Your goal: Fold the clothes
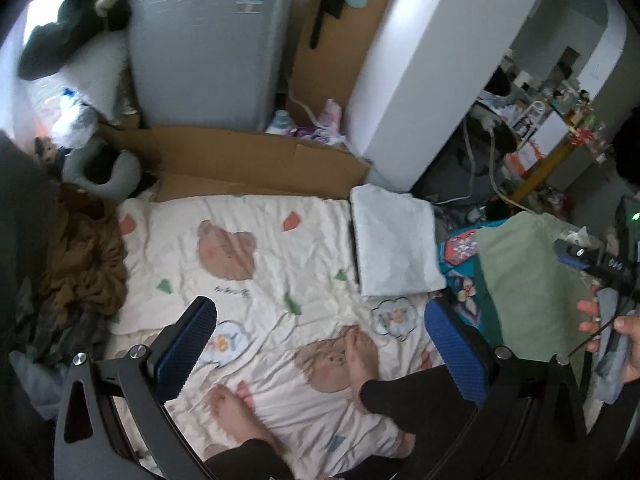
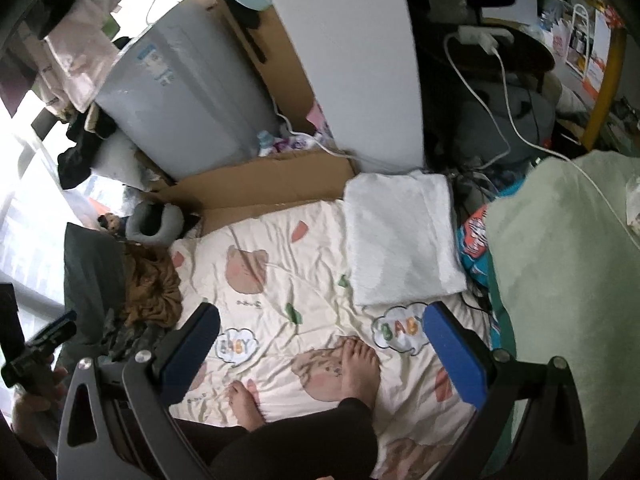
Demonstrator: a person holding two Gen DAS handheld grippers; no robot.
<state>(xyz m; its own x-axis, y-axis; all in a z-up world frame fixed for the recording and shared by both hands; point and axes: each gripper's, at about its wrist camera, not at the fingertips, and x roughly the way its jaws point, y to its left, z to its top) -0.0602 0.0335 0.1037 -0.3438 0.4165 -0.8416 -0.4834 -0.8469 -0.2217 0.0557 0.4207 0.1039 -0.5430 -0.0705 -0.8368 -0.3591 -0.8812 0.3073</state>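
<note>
A folded white garment (image 1: 396,240) (image 2: 400,240) lies at the far right of the cream bear-print quilt (image 1: 280,264) (image 2: 288,280). A crumpled brown garment (image 1: 84,256) (image 2: 150,284) sits in a heap at the quilt's left edge, with darker clothes (image 1: 60,332) below it. My left gripper (image 1: 320,344) is held high above the quilt, open, nothing between its blue pads. My right gripper (image 2: 320,348) is likewise open and empty above the quilt. A person's bare feet (image 1: 360,356) (image 2: 356,368) stand on the quilt under both grippers.
Flattened cardboard (image 1: 256,164) and a grey appliance (image 1: 208,40) stand behind the quilt. A pale green pillow (image 1: 528,288) (image 2: 568,280) lies right, beside cables and clutter. A grey neck pillow (image 1: 100,168) sits at the back left. A hand (image 1: 612,336) holds the other gripper at far right.
</note>
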